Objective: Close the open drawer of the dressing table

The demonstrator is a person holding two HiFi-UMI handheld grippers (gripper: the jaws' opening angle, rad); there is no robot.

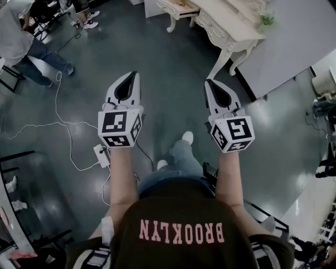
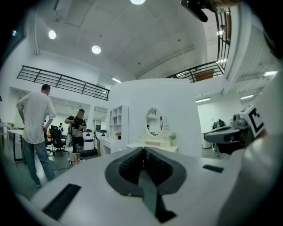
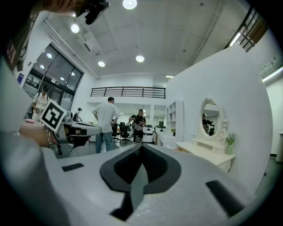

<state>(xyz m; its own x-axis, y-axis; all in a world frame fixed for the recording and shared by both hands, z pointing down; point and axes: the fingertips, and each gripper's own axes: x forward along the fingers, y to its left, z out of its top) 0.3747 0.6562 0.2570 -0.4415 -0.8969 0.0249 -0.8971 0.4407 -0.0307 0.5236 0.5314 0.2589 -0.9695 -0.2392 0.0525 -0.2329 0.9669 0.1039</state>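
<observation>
The cream dressing table [image 1: 226, 26] stands far ahead at the top right of the head view, against a white partition. Its drawer [image 1: 181, 7] juts out open on the left side. In the gripper views the dressing table [image 2: 155, 143] [image 3: 208, 154] shows its oval mirror [image 3: 211, 117], still some way off. My left gripper [image 1: 128, 77] [image 2: 142, 152] is held level over the floor, shut on nothing. Beside it, my right gripper [image 1: 211, 84] [image 3: 140, 148] is also level, with its jaws together and empty. Neither touches the table.
A white power strip [image 1: 101, 155] and trailing cables [image 1: 58, 123] lie on the dark floor at the left. A person in a grey shirt [image 1: 21, 44] stands at the far left, another [image 2: 78, 132] further back. Black frames [image 1: 21, 157] stand at the left edge.
</observation>
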